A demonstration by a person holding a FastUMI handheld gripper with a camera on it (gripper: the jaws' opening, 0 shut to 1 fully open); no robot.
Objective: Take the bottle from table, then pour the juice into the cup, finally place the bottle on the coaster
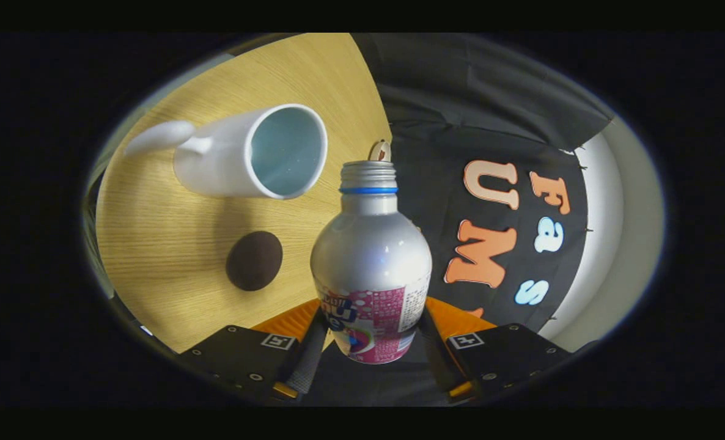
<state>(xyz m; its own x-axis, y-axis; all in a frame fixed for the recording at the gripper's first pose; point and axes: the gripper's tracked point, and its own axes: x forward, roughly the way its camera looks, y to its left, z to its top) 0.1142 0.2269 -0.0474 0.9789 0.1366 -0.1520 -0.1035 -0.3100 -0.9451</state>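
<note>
1. My claw (371, 342) is closed around the silver bottle (371, 269), both fingers pressed against its labelled lower body.
2. The bottle's open neck points toward the bench (154, 244).
3. Beyond my fingers, a dark round coaster (254, 260) lies on the bench.
4. Farther on stands the white cup (246, 156).

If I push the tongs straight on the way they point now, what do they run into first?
Probably the booth's black cloth wall. The tongs are shut on the bottle, whose neck points past the wooden table's edge. The white cup and dark coaster sit off to one side. Depth is unclear.
</note>
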